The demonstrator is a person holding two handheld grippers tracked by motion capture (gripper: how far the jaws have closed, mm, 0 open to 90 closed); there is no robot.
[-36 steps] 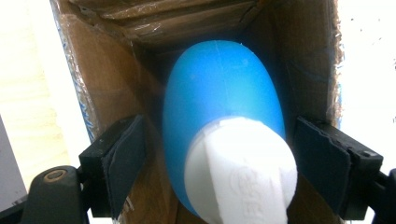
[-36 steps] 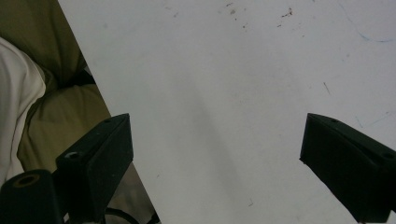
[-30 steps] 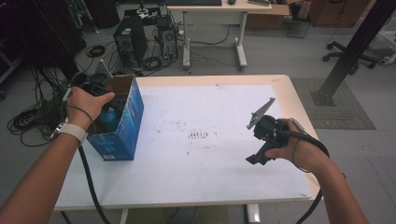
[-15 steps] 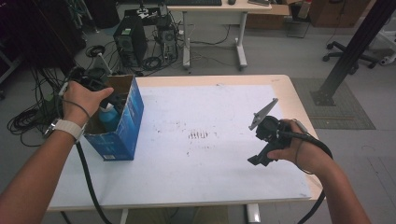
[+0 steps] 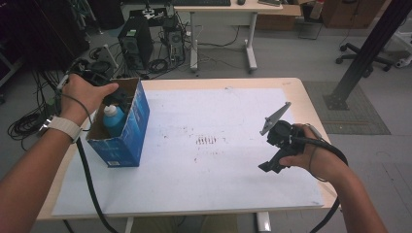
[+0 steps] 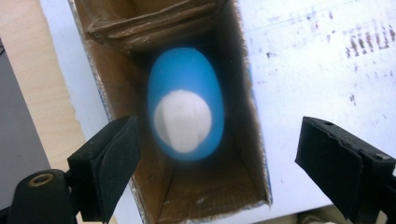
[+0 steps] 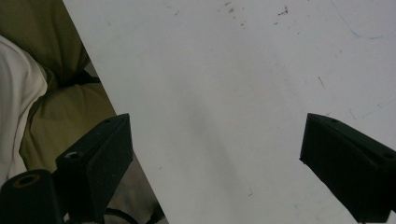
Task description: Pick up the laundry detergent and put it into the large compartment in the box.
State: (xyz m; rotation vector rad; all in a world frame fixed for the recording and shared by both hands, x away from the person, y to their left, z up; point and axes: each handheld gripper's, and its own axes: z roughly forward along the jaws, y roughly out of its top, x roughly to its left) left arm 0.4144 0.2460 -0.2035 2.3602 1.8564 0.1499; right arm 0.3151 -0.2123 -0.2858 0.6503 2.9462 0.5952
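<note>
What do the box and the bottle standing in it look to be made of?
Box: corrugated cardboard, raw brown inside with frayed edges, glossy blue print outside. Bottle: probably plastic, with a smooth blue body; its white cap is also likely plastic, though blur hides any detail.

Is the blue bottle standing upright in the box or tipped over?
Upright: the blue bottle stands inside the open box, its white cap facing up toward the left gripper.

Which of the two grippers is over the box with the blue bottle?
The left gripper: its open jaws hang above the blue bottle standing in the cardboard box. The right gripper, also open, looks at bare white paper.
</note>
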